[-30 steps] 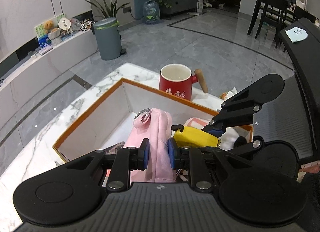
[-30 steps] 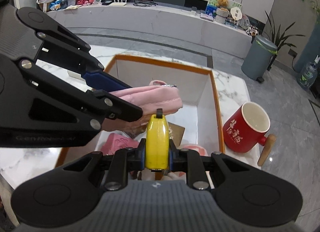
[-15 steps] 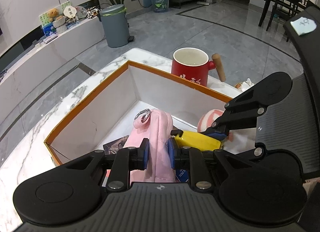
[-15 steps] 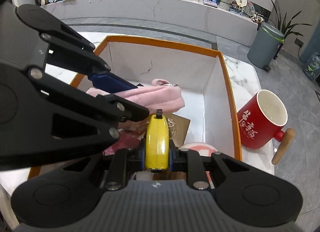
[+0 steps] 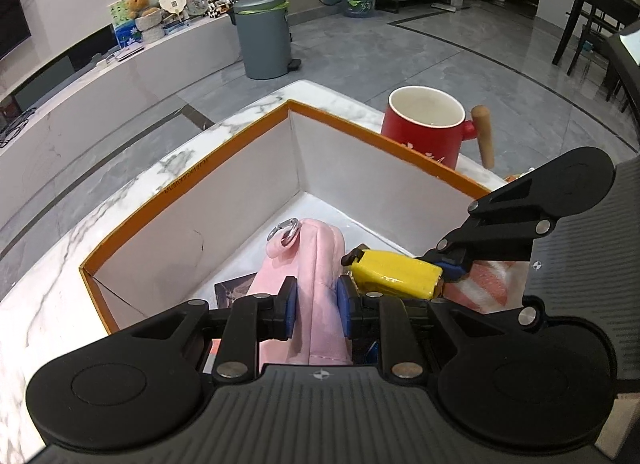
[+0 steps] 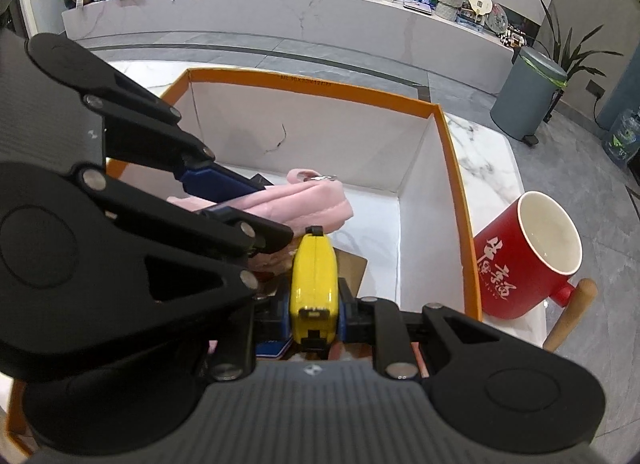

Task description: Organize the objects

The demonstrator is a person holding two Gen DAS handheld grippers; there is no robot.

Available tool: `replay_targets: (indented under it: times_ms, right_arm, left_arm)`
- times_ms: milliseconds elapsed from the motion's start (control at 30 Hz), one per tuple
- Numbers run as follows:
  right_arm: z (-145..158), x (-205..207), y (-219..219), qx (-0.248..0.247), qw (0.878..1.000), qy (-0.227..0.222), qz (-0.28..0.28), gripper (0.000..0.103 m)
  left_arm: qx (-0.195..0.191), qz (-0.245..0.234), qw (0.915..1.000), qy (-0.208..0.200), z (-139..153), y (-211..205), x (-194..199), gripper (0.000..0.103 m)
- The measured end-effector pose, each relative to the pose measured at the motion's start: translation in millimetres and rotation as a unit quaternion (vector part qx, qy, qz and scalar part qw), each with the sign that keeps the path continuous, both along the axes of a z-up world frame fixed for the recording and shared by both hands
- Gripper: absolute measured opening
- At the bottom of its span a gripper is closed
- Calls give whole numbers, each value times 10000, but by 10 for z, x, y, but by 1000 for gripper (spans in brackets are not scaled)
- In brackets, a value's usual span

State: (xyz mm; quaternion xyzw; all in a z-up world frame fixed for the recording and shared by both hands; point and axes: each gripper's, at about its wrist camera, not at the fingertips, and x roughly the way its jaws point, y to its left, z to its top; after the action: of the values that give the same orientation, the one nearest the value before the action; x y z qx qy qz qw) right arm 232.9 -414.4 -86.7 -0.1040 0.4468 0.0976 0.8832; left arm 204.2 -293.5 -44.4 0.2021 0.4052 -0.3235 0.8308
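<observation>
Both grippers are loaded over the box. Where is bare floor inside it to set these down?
Bare white floor lies in the far corner of the orange box, past the pink pouch and yellow tape measure. The near end is crowded with a brown card and striped item.

Far half of orange box (image 6: 448,136) floor is bare, open from above. Near half crowded: 2 grippers side by side, pink pouch (image 5: 320,260), yellow tape measure (image 6: 314,272). Red mug (image 6: 524,256) touches the box's outer wall.

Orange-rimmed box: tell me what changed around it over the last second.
Both tools moved lower into the orange-rimmed white cardboard box, carrying their loads down. The left tool stayed shut on the pink fabric pouch, the right tool on the yellow tape measure. The red mug stayed outside.
</observation>
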Motion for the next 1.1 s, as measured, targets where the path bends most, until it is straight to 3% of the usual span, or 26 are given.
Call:
replay_targets:
  times_ms: [267, 567, 667, 733, 867, 1100]
  right_arm:
    - [-98, 42, 10, -45, 10000, 33, 22, 21]
    - [-122, 75, 47, -113, 9997, 158, 138, 25]
    - [-123, 77, 64, -101, 9995, 189, 236, 32]
    - [-133, 80, 85, -165, 9992, 235, 277, 47]
    - [-141, 111, 122, -314, 9985, 334, 300, 62]
    - [-111, 120, 92, -255, 9992, 193, 244, 65]
  left_arm:
    - [114, 29, 9999, -34, -49, -52, 13, 23]
    - [-64, 329, 9994, 108, -130, -9, 49, 28]
    - [-87, 569, 9982, 149, -152, 23, 70, 49]
    - [3, 839, 9961, 275, -185, 64, 118, 79]
    - [-174, 914, 9948, 404, -180, 163, 126, 80]
    - [-170, 966, 9946, 354, -92, 181, 85, 85]
